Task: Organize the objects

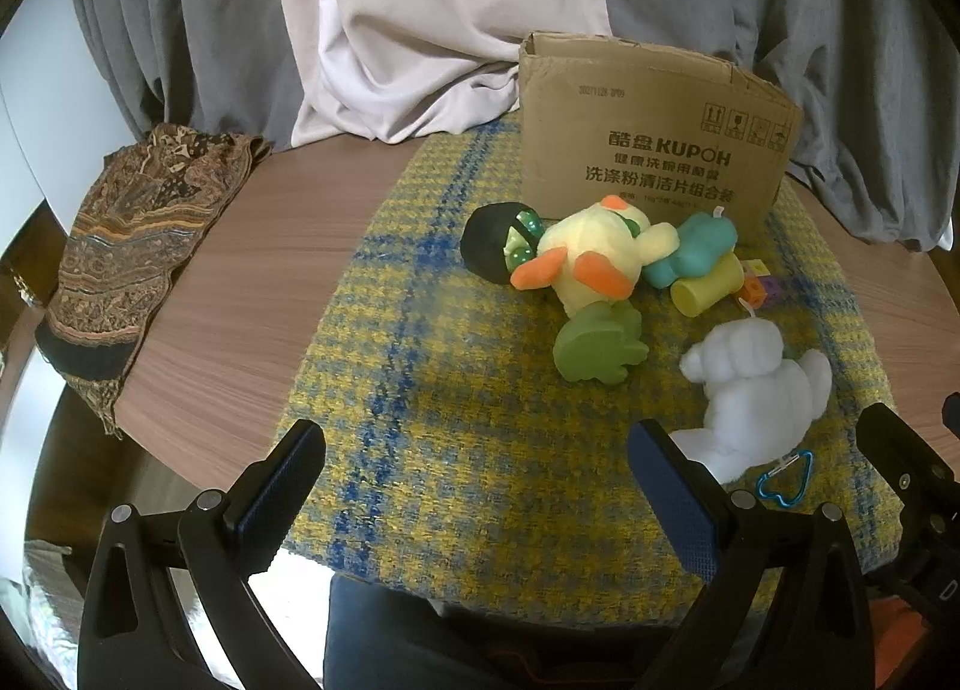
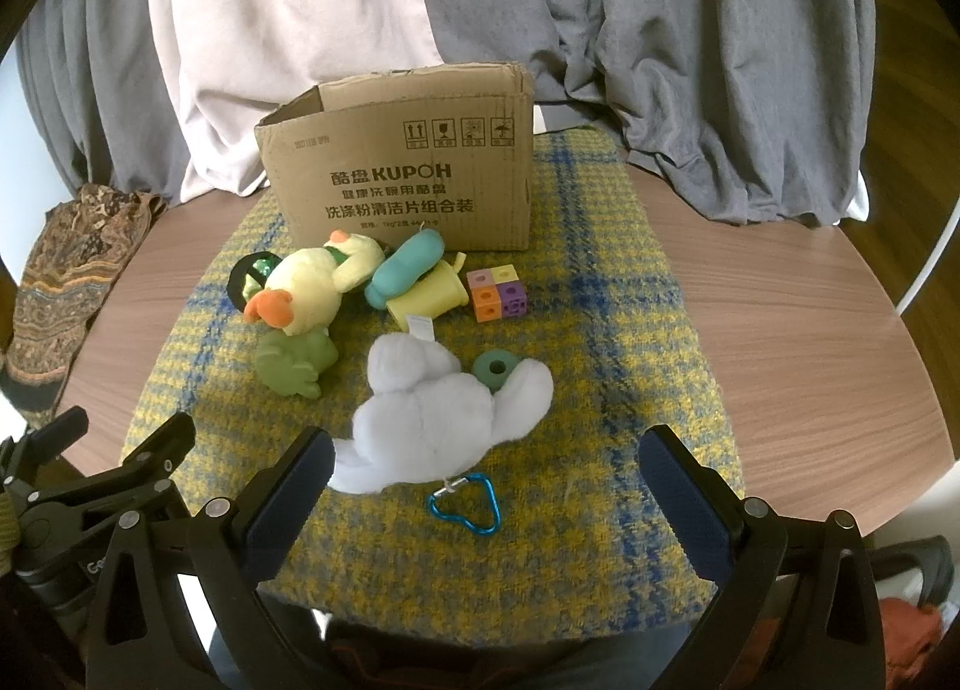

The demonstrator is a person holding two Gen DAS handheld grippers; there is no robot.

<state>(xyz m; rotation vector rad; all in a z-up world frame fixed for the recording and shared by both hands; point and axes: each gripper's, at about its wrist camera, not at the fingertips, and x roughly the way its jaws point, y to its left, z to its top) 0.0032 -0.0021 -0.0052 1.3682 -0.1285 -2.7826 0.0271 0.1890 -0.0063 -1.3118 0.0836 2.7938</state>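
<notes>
A cardboard box (image 1: 654, 144) (image 2: 402, 174) stands open-topped at the back of a yellow-and-blue woven mat (image 1: 468, 390) (image 2: 600, 378). In front of it lie a yellow plush duck (image 1: 594, 258) (image 2: 312, 288), a black-and-green toy (image 1: 495, 246) (image 2: 249, 279), a teal toy (image 1: 696, 249) (image 2: 405, 267) on a yellow cup (image 1: 708, 285) (image 2: 432, 294), a green foam toy (image 1: 600, 345) (image 2: 294, 363), a colourful cube block (image 2: 498, 291) and a green ring (image 2: 495, 369). A white plush (image 1: 756, 390) (image 2: 432, 414) with a blue carabiner (image 1: 786, 480) (image 2: 465, 504) lies nearest. My left gripper (image 1: 477, 492) and right gripper (image 2: 486, 504) are open and empty, near the mat's front edge.
The mat lies on a round wooden table (image 1: 240, 282) (image 2: 810, 330). A patterned brown scarf (image 1: 132, 252) (image 2: 66, 270) drapes over the left edge. Grey and pale curtains (image 1: 420, 18) (image 2: 660, 30) hang behind the box.
</notes>
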